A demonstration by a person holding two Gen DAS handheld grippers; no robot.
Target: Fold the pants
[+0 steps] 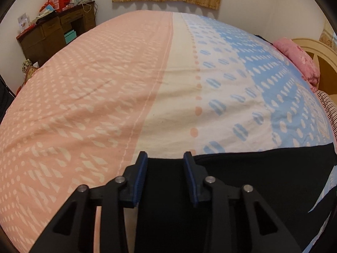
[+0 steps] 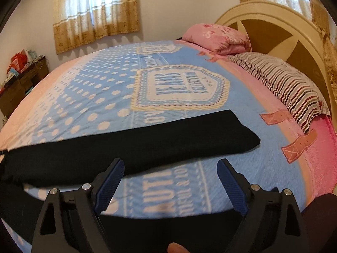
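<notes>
Both tools over black pants (image 2: 126,145): left (image 1: 165,158), right (image 2: 170,164).

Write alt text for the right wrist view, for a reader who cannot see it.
The open right gripper hovers over a bed, its blue fingers spread wide just short of one leg of black pants lying flat across a blue dotted bedsheet. Beyond are a striped pillow, a pink pillow and a cream headboard.

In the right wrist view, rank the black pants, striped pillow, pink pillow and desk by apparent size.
1. Pants
2. Striped pillow
3. Pink pillow and desk look alike; unranked.
The pants lie nearest the camera, so their lead may be exaggerated.
</notes>
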